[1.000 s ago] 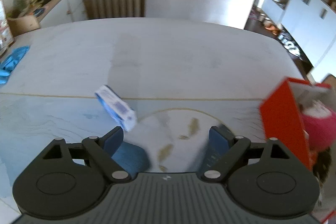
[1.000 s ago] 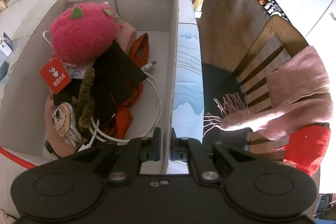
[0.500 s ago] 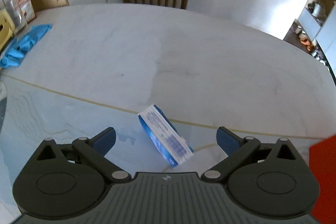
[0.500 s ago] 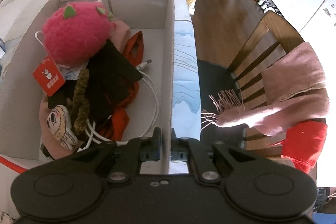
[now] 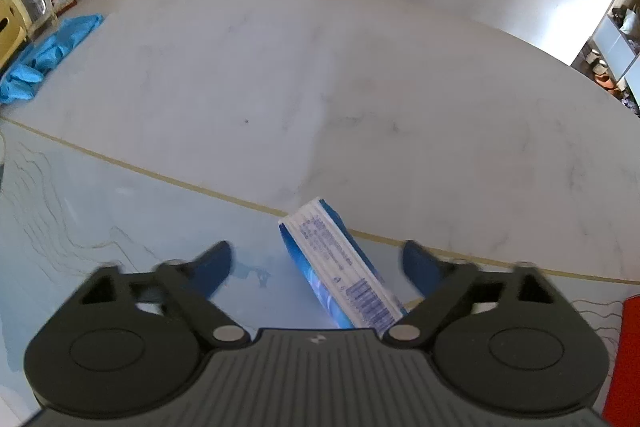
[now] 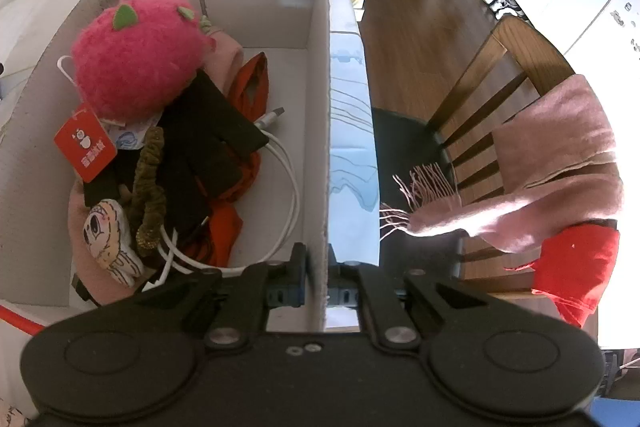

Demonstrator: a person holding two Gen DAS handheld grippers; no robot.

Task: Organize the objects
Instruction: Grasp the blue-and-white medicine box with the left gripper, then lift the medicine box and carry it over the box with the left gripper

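A: How are the grippers set?
B: The left gripper (image 5: 316, 263) is spread wide, with the blue-and-white carton (image 5: 340, 279) lying on the table (image 5: 320, 99) between its fingers, nearer the right one. The right gripper (image 6: 318, 281) is clamped on the box (image 6: 322, 131) wall.
A: And inside the box?
B: A pink plush (image 6: 136, 59), a white cable (image 6: 286, 187) and dark cloths.

Table (image 5: 280, 67) lies bare beyond the blue carton (image 5: 340, 275) (gloves (image 5: 44, 55) far left).
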